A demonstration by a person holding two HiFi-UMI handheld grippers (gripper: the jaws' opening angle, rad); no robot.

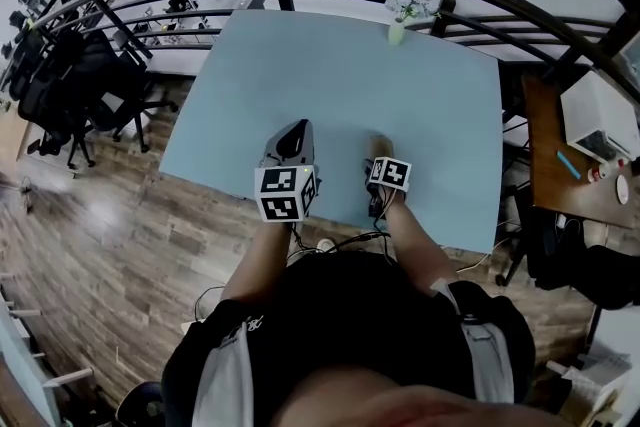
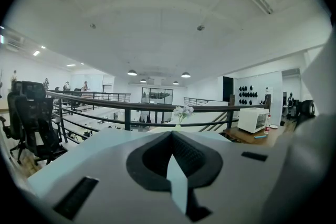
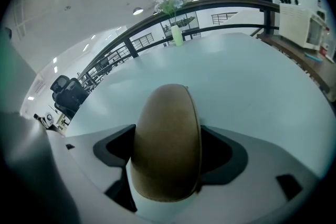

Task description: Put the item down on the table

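Tan item (image 3: 167, 144) clamped in right gripper (image 1: 381, 160) by table (image 1: 330, 75) near edge | left gripper (image 2: 170, 136) closed, empty | vase (image 1: 397, 32) at far edge

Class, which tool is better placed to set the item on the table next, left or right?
Right: the right tool grips the brown rounded item over the pale table; the left tool is shut, empty.
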